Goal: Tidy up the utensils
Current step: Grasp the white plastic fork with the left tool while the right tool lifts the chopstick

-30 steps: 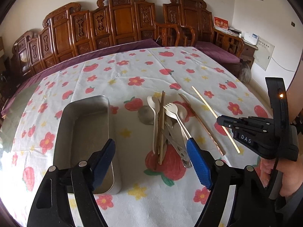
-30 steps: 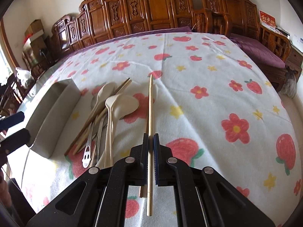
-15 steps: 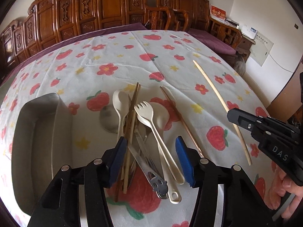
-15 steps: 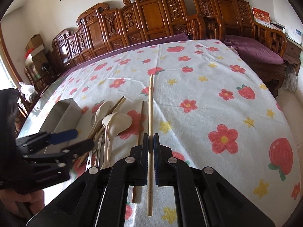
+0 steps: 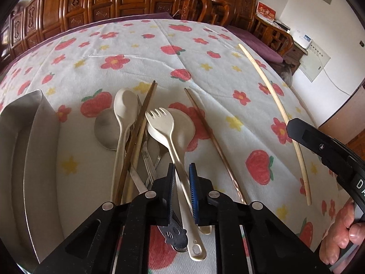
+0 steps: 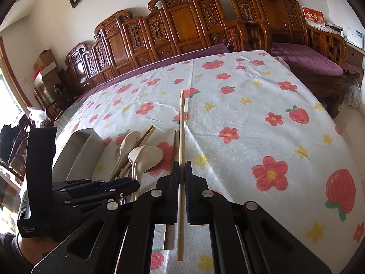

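Left gripper [image 5: 182,182] angled steeply down, jaws just closing, right gripper [image 6: 181,178] clamped shut, tilted downward

Cream fork [image 5: 170,141] atop utensil pile [image 5: 136,137]; pale chopstick [image 6: 181,159] apparently lifted.

The left gripper [image 5: 181,190], a second ago wide open and high above the metal tray [image 5: 29,159], now sits low over the utensil pile just beside the tray, and its jaws have just been closing around the cream fork's [image 5: 170,146] handle. The right gripper [image 6: 181,189] now holds its pale chopstick [image 6: 181,155] lifted off the tablecloth [image 6: 251,118], farther from the tray than before.
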Available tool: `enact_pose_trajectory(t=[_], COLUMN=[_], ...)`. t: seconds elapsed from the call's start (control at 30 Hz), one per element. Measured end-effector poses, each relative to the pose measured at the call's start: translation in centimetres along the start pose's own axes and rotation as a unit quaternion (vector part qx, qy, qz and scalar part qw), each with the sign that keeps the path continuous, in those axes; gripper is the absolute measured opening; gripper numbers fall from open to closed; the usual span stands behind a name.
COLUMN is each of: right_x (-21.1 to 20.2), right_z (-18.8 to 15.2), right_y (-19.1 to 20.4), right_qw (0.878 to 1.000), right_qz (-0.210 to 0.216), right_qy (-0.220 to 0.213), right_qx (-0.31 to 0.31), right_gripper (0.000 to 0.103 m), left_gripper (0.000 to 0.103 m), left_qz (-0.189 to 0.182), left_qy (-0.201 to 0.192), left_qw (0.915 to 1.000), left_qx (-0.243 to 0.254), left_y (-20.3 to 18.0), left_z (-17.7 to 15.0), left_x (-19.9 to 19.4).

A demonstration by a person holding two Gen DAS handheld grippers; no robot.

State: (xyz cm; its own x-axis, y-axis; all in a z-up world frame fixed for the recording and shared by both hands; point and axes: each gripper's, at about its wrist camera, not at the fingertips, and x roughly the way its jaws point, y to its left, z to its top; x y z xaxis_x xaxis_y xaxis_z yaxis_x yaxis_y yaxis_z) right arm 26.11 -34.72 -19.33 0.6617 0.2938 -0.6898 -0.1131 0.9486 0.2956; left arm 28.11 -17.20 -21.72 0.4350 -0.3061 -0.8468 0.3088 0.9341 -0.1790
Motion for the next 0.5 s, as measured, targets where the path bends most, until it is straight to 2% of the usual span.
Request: enact_pose_trajectory(t=[0.1,0.17,0.4,0.5], right_x=[0.0,-0.1,-0.2,-0.2], right_z=[0.0,0.0,0.0,0.0], right_y=[0.1,0.2,0.5,0.6], right_qw=[1.0,1.0,1.0,1.0], right_qz=[0.001,0.001,0.002,0.002], right_qy=[0.0,-0.001,-0.001,-0.002], right_qx=[-0.001,-0.003,-0.008,-0.009], right_gripper=[0.006,0.006,0.006,0.006], left_gripper=[0.009,0.0,0.0,0.0], left_qz=[-0.003,0.0,0.002,0.009], left_qy=[-0.003,-0.007,-0.017,-0.014], left_qw=[1.0,1.0,0.9995,0.9998], left_qx=[0.003,0.007,0.027,0.015], left_y=[-0.1,-0.3,-1.1,-0.8], left_z=[-0.3,-0.3,-0.9,-0.5], left_x=[-0.3,-0.7,-2.1,-2.3])
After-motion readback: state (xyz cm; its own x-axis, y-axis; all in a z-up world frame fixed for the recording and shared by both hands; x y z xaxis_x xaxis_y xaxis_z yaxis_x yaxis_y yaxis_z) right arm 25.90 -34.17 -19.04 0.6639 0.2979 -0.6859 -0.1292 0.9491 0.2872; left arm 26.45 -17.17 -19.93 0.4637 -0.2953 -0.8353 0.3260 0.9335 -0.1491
